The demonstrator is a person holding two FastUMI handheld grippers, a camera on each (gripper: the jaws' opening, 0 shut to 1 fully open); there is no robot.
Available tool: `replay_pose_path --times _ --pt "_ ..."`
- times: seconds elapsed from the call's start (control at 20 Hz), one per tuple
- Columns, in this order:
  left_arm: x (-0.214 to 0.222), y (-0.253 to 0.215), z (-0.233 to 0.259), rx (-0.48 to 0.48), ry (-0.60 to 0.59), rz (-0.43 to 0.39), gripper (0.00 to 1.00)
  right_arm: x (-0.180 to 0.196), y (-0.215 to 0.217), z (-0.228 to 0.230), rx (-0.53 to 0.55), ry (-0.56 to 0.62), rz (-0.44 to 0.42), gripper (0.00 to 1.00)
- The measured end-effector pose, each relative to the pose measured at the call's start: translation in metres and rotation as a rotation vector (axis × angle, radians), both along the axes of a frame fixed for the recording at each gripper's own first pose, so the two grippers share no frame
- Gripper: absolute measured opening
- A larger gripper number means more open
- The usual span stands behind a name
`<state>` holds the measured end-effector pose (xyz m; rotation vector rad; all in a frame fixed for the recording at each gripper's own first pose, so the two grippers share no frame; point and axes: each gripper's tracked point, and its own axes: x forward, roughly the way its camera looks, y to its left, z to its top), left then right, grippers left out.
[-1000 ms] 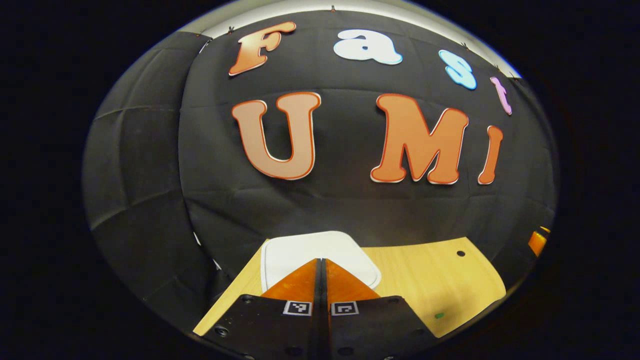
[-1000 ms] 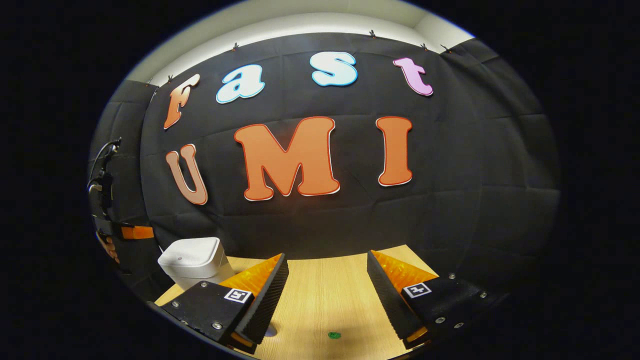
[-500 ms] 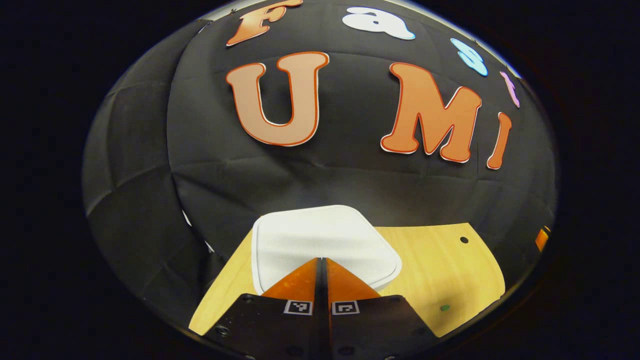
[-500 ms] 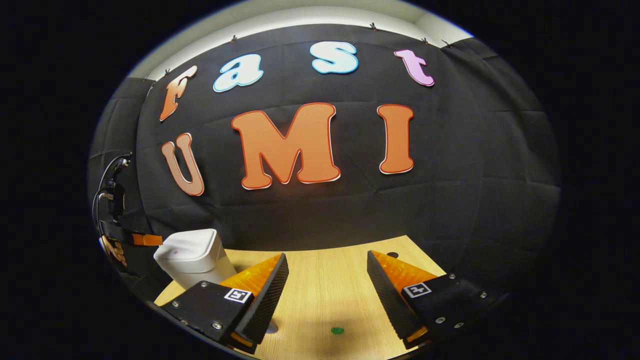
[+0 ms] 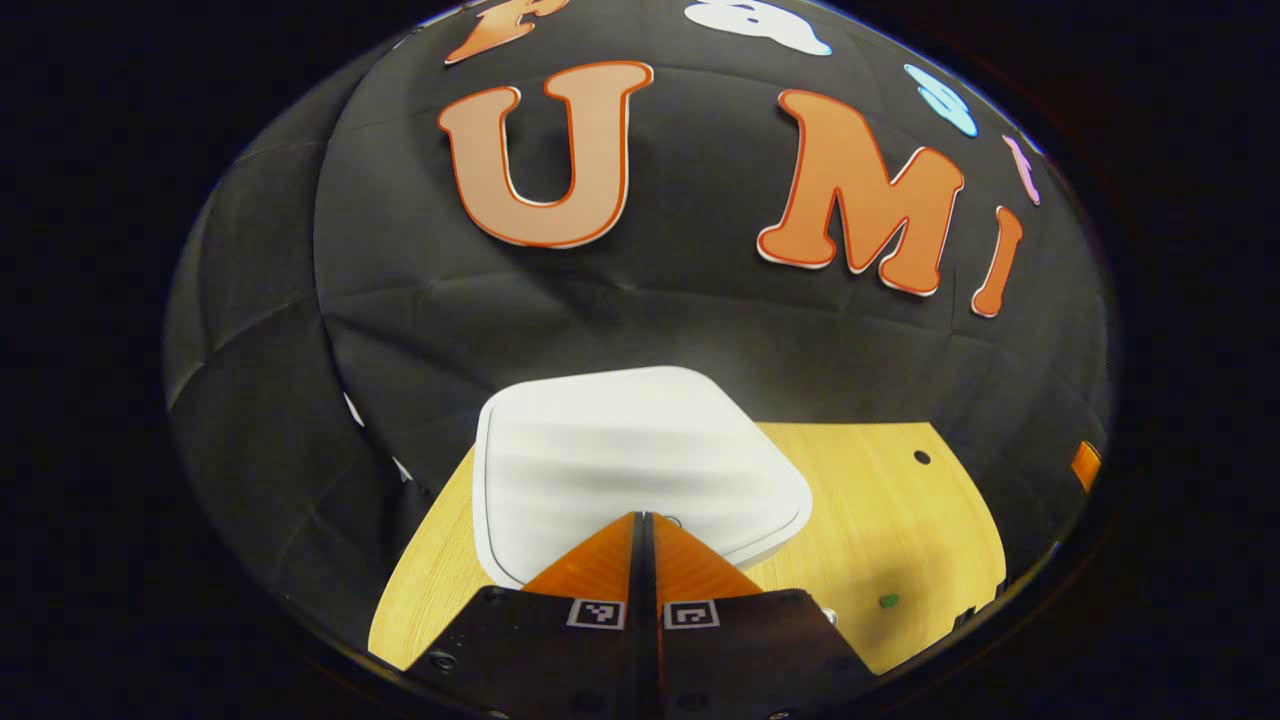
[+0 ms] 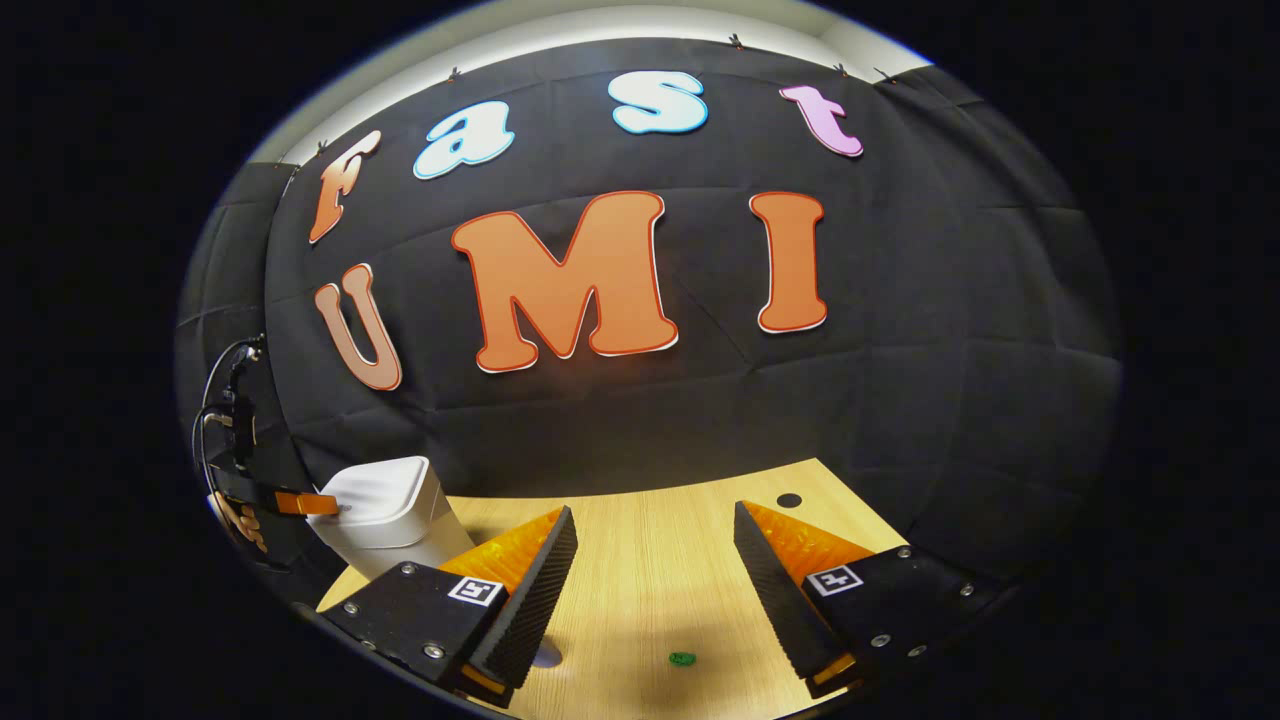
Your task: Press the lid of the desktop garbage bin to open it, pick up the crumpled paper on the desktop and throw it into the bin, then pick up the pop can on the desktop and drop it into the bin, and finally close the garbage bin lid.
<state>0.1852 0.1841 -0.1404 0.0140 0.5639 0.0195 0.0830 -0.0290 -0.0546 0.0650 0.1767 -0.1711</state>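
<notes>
White plastic, the bin lid (image 5: 630, 460) sits closed at the desk's (image 5: 880, 520) left end, just under my left gripper (image 5: 641, 520), fingers pressed together, perhaps already touching. I'd push straight down near the front edge. My right gripper (image 6: 655, 545) hangs spread and empty over bare wood.

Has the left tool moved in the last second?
Yes. The left tool, shut, has come down toward the white plastic bin's lid; the right gripper view shows its tip at the lid's edge.
</notes>
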Motion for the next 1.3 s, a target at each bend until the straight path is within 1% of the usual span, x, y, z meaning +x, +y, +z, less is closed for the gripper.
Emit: replay_pose_path --times 0.1,0.15,0.2,0.35,0.4,0.45,0.55,0.6,0.7,0.75,0.85,0.95,1.15,1.2,1.25,1.3 --pt "0.003 -0.001 -0.002 0.028 -0.007 -0.012 0.00 0.001 -0.002 0.000 0.011 -0.008 -0.004 0.94" --pt "0.002 -0.001 -0.001 0.022 -0.011 -0.003 0.00 0.003 -0.001 -0.002 0.014 -0.005 0.000 0.94" --pt "0.002 0.000 0.000 0.015 -0.017 0.002 0.00 0.004 0.000 -0.004 0.014 0.002 0.005 1.00" --pt "0.001 0.001 0.004 0.010 -0.038 0.005 0.00 0.005 -0.001 -0.002 0.002 0.003 0.008 1.00" --pt "0.001 0.000 0.012 0.001 -0.070 0.009 0.00 0.005 -0.002 -0.001 -0.004 0.004 0.007 1.00" --pt "0.002 -0.006 0.019 -0.021 -0.098 -0.014 0.00 0.005 -0.004 0.000 -0.012 0.002 0.004 1.00" --pt "-0.005 -0.005 0.038 0.037 -0.146 -0.025 0.00 0.004 -0.006 0.004 -0.026 -0.004 0.003 1.00" --pt "-0.005 -0.005 0.055 0.065 -0.187 -0.018 0.00 0.004 -0.006 0.007 -0.029 -0.009 0.003 1.00" --pt "-0.008 -0.011 0.097 0.071 -0.293 0.005 0.00 0.003 -0.005 0.010 -0.029 -0.015 0.008 1.00" --pt "-0.011 -0.018 0.112 0.063 -0.347 0.003 0.00 0.003 -0.004 0.012 -0.030 -0.019 0.011 1.00" --pt "-0.023 -0.028 0.139 0.077 -0.419 0.004 0.00 0.002 -0.005 0.016 -0.047 -0.027 0.010 1.00" --pt "-0.033 -0.037 0.153 0.067 -0.458 -0.012 0.00 0.000 -0.005 0.023 -0.060 -0.042 0.013 1.00" --pt "-0.041 -0.049 0.153 0.030 -0.456 -0.022 0.00 -0.003 -0.005 0.027 -0.073 -0.050 0.019 1.00" --pt "-0.041 -0.051 0.154 0.027 -0.462 -0.022 0.00 -0.004 -0.005 0.027 -0.074 -0.050 0.020 0.94" --pt "-0.043 -0.053 0.157 0.016 -0.487 -0.027 0.00 -0.005 -0.006 0.027 -0.073 -0.048 0.021 0.94" --pt "-0.042 -0.061 0.163 0.000 -0.517 -0.049 0.00 -0.006 -0.007 0.026 -0.067 -0.047 0.025 0.94"
